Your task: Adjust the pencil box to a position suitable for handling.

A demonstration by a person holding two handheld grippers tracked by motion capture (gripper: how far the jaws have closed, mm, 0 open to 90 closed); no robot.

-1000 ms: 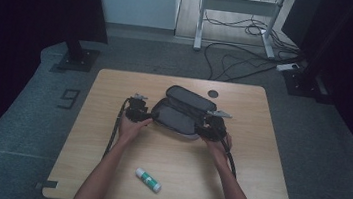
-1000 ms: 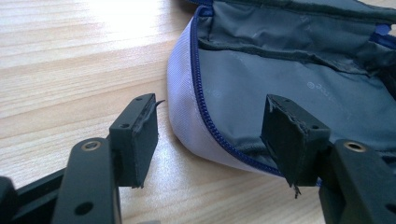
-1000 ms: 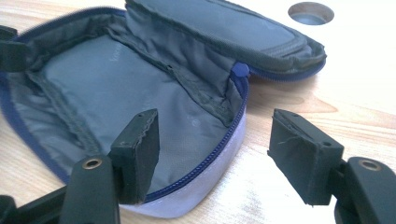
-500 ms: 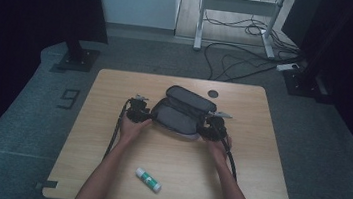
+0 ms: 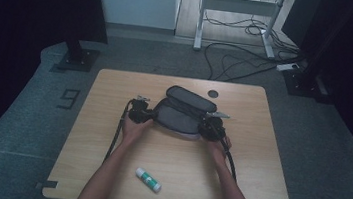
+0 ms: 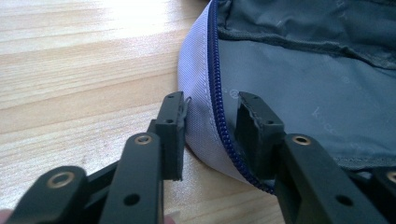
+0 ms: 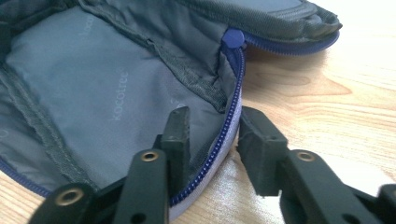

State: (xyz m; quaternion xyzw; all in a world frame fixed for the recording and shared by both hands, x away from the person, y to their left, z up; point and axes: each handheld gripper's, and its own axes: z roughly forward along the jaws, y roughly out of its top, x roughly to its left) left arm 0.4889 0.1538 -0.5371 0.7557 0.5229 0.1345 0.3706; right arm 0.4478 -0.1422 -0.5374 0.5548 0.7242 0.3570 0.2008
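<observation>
Tabletop (image 5: 110,137): bare wood carrying everything; its middle is the working spot, within easy reach of both forearms coming in from six o'clock.
Pouch (image 5: 183,113): grey, unzipped, lying at the centre of the tabletop with its lid flap thrown back toward twelve o'clock, so the lining faces up and the rim can be gripped from both ends.
Left gripper (image 5: 143,114): at the pouch's nine o'clock end; its fingers (image 6: 173,126) have just been closing and straddle the rim and blue zipper (image 6: 217,93), one outside touching the fabric, one inside, not yet visibly pinching.
Right gripper (image 5: 210,128): at the four o'clock end, fingers (image 7: 180,130) likewise just closing astride the rim, a gap left on the outer side; probably both ends are being taken to hold the mouth wide.
Glue stick (image 5: 148,180): near six o'clock, well apart, likely waiting to go in.
</observation>
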